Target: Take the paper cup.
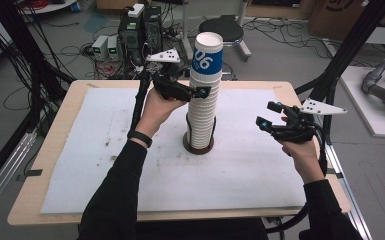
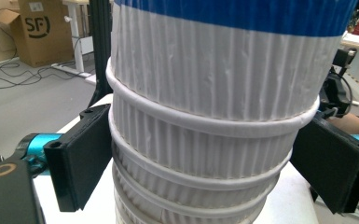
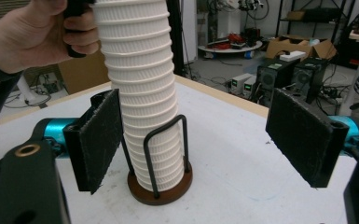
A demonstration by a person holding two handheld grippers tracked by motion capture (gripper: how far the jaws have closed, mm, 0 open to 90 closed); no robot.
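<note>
A tall stack of white ribbed paper cups (image 1: 202, 107) stands in a dark round holder (image 1: 198, 146) with a wire upright at mid-table; the top cup has a blue band (image 1: 208, 59). My left gripper (image 1: 202, 93) reaches in from the left and grips the stack just under the blue-banded cup. In the left gripper view both black pads (image 2: 86, 158) lie against the cup rims (image 2: 205, 126). My right gripper (image 1: 267, 114) hangs open to the right of the stack, apart from it. The right gripper view shows the stack (image 3: 142, 93) and the holder (image 3: 161, 184) farther off between its open jaws.
A white mat (image 1: 100, 150) covers the wooden table (image 1: 25, 210). Beyond the far edge are computer boxes (image 1: 140, 30), a round stool (image 1: 222, 27) and cables on the floor. Black frame posts rise at both sides.
</note>
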